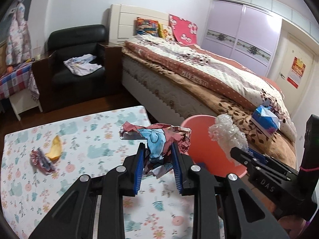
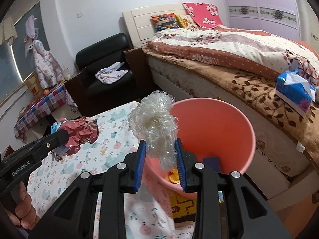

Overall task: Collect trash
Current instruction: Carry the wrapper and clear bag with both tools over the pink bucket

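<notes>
While both grippers hover beside the round salmon-pink plastic bucket (image 2: 229, 123), each has its fingers pinched on a piece of trash. The left gripper (image 1: 157, 165) clamps a crumpled red-and-blue printed paper wrapper (image 1: 157, 137) between its blue-padded fingers (image 1: 139, 169), holding it above the table (image 1: 79, 135) with its floral, elephant-print cloth, just beside the bucket's rim. The right gripper (image 2: 161, 167) squeezes a wad of clear crinkled plastic film (image 2: 155, 123), raised over the bucket's near edge. Inside the bucket lie orange peel pieces (image 2: 173, 176) and a dark blue flat item (image 2: 211, 162). On the table, an orange peel strip (image 1: 54, 146) touches a small crumpled red wrapper (image 1: 40, 159).
</notes>
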A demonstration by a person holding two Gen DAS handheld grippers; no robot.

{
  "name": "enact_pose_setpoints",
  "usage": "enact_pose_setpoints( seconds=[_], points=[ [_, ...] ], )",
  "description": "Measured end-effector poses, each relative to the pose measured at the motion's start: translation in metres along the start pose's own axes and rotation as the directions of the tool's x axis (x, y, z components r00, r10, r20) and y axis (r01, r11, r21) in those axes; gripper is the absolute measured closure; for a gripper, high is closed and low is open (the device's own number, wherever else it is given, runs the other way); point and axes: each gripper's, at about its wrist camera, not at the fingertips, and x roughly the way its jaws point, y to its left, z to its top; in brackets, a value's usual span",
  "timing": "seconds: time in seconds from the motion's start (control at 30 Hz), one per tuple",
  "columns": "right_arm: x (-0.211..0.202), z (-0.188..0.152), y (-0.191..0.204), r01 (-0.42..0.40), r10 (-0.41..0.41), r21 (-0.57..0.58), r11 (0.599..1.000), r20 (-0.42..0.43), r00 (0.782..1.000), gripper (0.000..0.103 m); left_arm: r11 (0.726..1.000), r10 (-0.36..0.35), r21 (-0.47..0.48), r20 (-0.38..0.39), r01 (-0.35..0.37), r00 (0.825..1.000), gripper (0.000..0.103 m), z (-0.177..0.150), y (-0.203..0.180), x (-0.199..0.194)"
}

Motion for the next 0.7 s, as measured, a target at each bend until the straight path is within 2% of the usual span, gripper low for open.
enact_pose_setpoints(
  seconds=[0.33,0.7],
  points=[
    [0.011,-0.005,-0.03,0.037,-0.035,0.04,0.999,-0.032,0.999,0.073,0.997,-0.057,0.058,-0.044,0.06,0.997,0.078,0.001,-0.045,0.031],
    [0.023,-0.006,-0.062,0.072,-0.068,0.08,0.994,-0.055,0.996,0.073,0.99,-0.089,0.1,-0.101,0.1,0.991,0.077,-0.001,-0.082,0.067]
  ],
)
